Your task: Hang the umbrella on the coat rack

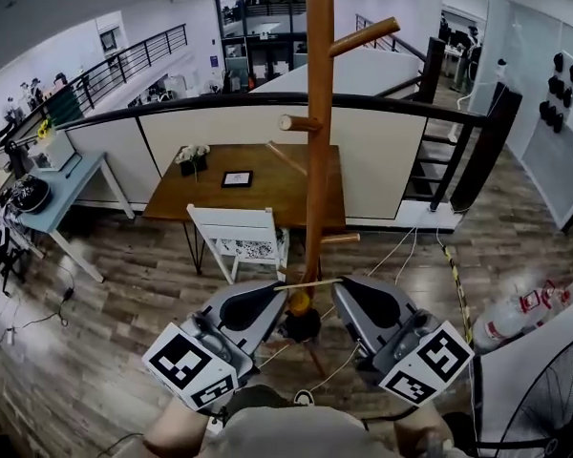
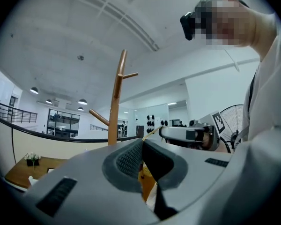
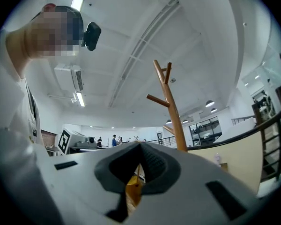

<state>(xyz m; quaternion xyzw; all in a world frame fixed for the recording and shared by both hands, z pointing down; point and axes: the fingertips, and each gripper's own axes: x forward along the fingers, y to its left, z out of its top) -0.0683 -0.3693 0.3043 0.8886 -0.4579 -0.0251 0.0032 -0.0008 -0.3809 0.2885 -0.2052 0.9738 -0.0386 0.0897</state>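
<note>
Left gripper (image 1: 281, 293), right gripper (image 1: 345, 283) pinching cord (image 1: 315, 283); umbrella (image 1: 300, 304) mostly hidden beneath.

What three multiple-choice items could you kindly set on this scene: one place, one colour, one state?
1. The coat rack is: A white; B brown; C black.
2. The left tool and right tool are: A wide open; B shut on a thin cord; C clamped on the rack.
3. The white chair stands: A at the wooden table; B between the tools; C hung on the rack.
B, bare wood; B, the cord runs between their closed tips; A, it sits at the table's edge.
</note>
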